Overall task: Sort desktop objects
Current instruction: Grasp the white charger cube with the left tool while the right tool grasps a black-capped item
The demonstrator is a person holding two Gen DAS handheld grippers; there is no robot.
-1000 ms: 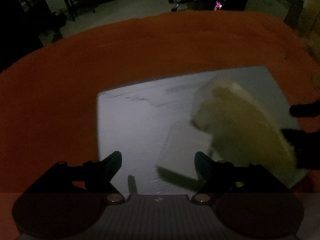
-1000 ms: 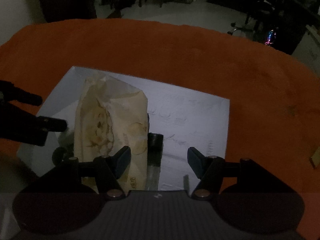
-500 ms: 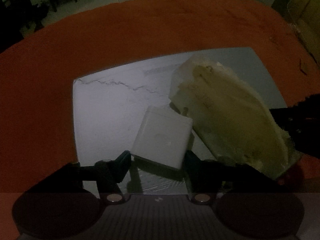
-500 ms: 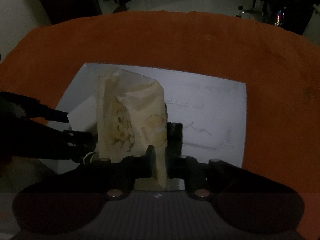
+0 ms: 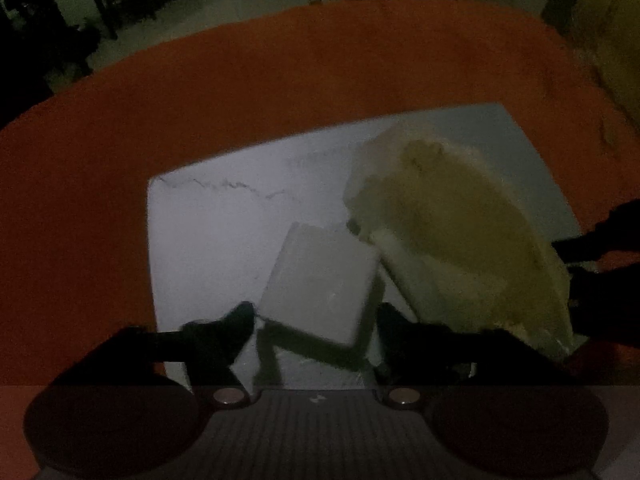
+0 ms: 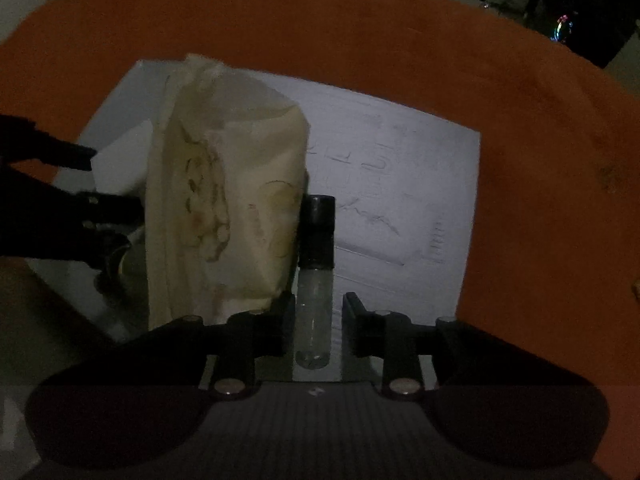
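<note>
Sorting looks barely begun, judging by how everything is bunched on one white sheet [image 5: 224,248] lying on the orange table [image 5: 280,80]; nothing appears set apart in a place of its own, and no bin or tray for sorted things shows in either view. In the left wrist view the left gripper [image 5: 316,314] has its jaws closed to a middling width on a flat white box [image 5: 320,284] at lower centre of the frame, each dark tip pressed against one of the box's side edges, and a shadow beneath its near end suggests that end is raised off the sheet. Just right of the box, touching or overlapping its upper right corner, stands a crumpled cream bag [image 5: 452,232] that fills the right half of the frame. In the right wrist view the right gripper [image 6: 318,312] sits at lower centre with its jaws narrow around a small clear vial with a dark cap [image 6: 316,264]; they have just been closing and then eased a little. The left tip seems against the glass while a thin gap shows by the right tip, so a firm grip on the vial cannot be told. The vial lies lengthwise between the jaws, cap pointing up the frame, hard against the bag's right side. Both pieces, and the bag, remain to be carried off.
</note>
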